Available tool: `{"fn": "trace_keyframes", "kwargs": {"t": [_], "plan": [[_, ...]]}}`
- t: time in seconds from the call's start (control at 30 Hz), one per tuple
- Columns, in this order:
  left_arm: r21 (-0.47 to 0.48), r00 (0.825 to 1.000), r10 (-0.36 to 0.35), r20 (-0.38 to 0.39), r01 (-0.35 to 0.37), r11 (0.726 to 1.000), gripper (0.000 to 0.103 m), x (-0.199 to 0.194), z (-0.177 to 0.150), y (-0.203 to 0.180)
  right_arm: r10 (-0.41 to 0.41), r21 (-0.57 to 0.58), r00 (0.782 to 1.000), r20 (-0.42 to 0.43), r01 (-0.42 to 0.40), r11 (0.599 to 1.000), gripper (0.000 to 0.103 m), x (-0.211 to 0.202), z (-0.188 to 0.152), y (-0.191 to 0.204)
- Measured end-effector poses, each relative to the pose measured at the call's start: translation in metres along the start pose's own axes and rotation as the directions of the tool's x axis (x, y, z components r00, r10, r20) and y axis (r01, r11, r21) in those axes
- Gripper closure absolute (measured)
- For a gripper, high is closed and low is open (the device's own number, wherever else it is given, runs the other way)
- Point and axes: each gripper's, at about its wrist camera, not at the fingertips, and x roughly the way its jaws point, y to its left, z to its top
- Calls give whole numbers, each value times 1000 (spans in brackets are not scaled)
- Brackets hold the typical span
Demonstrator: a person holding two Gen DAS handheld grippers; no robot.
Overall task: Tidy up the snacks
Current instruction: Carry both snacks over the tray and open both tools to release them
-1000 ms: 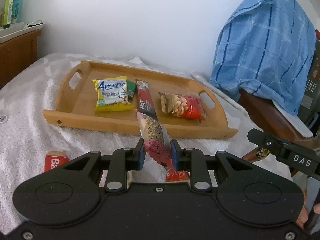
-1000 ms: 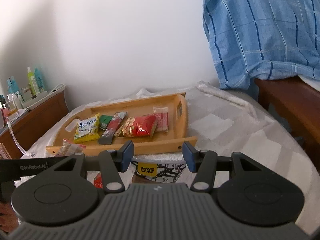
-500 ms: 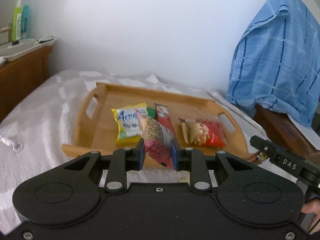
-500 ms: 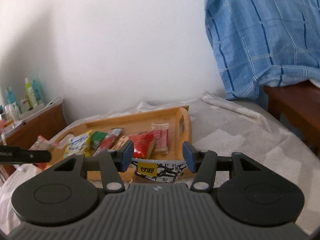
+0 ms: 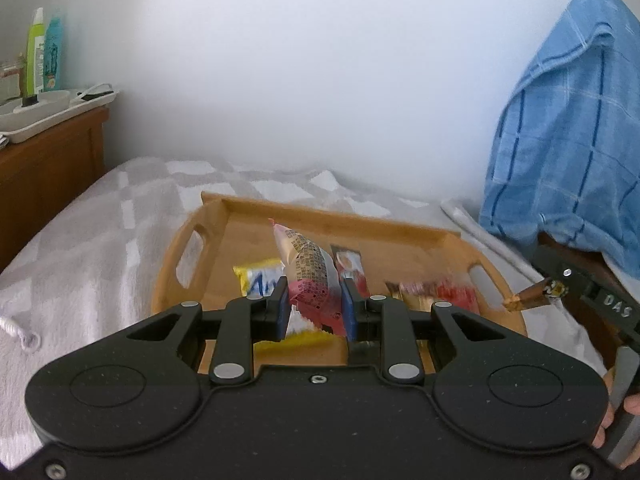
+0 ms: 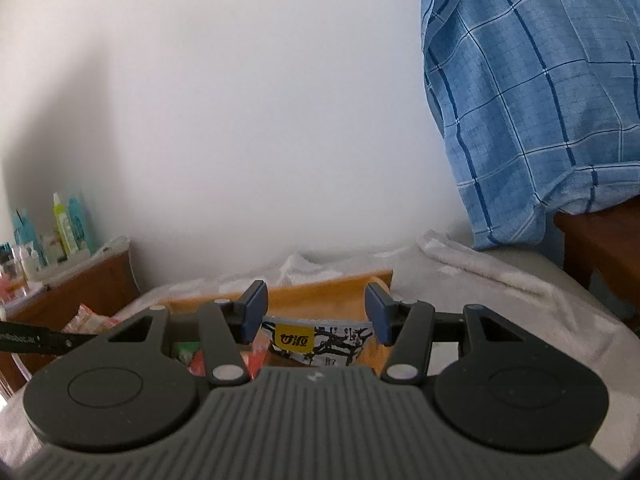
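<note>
Left wrist view is showing the left gripper [image 5: 314, 312] with its fingers [image 5: 282, 306] clamping narrowly on a pink-and-beige snack packet [image 5: 310, 276], which is standing up between the pads above the wooden tray [image 5: 404, 232]. Beneath it a yellow packet [image 5: 256, 280], a slim red bar [image 5: 352, 266] and a red packet [image 5: 456, 294] are lying near the tray's near edge; the far half is looking bare. Right wrist view is showing the right gripper [image 6: 314, 316] with fingers [image 6: 254, 308] set moderately wide on a black-and-white packet [image 6: 320, 340] carrying a yellow label, just over the tray's right end. The tray is sitting on a bed under a checked blanket [image 5: 100, 248]. Placing well probably means lowering each packet onto bare wood, flat and parallel to its neighbours, before letting go, and keeping the two grippers apart.
</note>
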Motion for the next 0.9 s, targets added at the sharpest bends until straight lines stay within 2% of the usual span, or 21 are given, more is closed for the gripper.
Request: {"fn": "trace_keyframes", "kwargs": {"t": [0.17, 0.3, 0.47, 0.67, 0.9], "plan": [[7, 1000, 2, 8, -2, 1000, 79, 20, 23, 5, 53, -15, 998, 23, -52, 999, 46, 22, 26, 6], [-5, 1000, -8, -12, 8, 1000, 79, 42, 42, 12, 63, -17, 995, -71, -65, 998, 46, 68, 41, 10], [-7, 999, -17, -48, 17, 1000, 79, 75, 60, 20, 35, -25, 987, -157, -39, 999, 47, 117, 49, 17], [-3, 994, -2, -107, 2, 1000, 79, 115, 64, 31, -19, -112, 964, -264, -11, 994, 47, 159, 42, 28], [1, 985, 12, -170, -12, 1000, 79, 141, 51, 42, -27, -160, 942, -336, -29, 987, 47, 171, 21, 40]]}}
